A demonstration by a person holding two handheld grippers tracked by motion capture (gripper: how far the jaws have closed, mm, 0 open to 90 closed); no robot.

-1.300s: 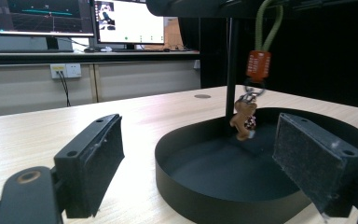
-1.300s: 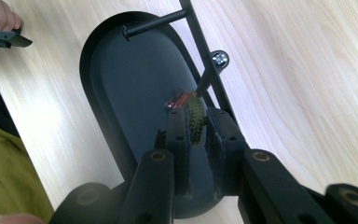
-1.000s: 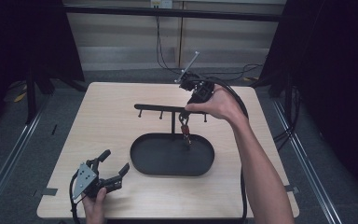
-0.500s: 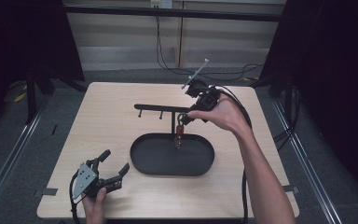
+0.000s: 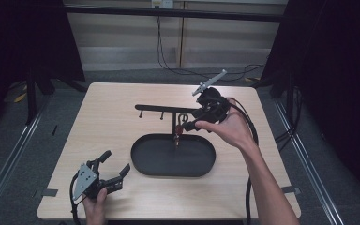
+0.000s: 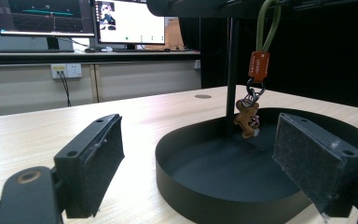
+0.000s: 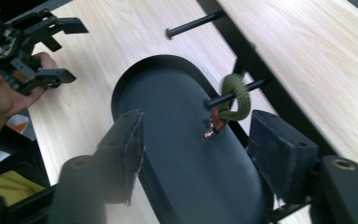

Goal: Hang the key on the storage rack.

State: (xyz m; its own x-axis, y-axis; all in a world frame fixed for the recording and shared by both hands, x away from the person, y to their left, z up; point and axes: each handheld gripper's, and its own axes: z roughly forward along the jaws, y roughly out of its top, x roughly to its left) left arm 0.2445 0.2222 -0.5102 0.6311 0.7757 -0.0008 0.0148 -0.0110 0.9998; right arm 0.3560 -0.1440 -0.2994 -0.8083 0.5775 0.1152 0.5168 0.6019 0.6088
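A black rack [image 5: 161, 108] with pegs stands over an oval black tray [image 5: 140, 161] at mid-table. A keychain [image 5: 179, 129] hangs from one peg [image 7: 223, 98] by its green cord loop [image 7: 238, 95], with a red tag [image 6: 258, 66] and a brown figure charm [image 6: 247, 119] above the tray floor. My right gripper [image 7: 205, 144] is open just beside the loop, its jaws to either side and not touching it. My left gripper [image 5: 116, 161] is open and holds nothing, low over the table's front left, facing the tray [image 6: 205, 186].
A bare peg [image 7: 193, 24] sticks out farther along the rack bar. Cables trail off the table's far side. Monitors [image 6: 126, 21] stand on a bench beyond the table. Dark curtains flank both sides.
My right gripper has shifted right and back from the rack post, and the keychain it carried now hangs from the peg. The left gripper has stayed still.
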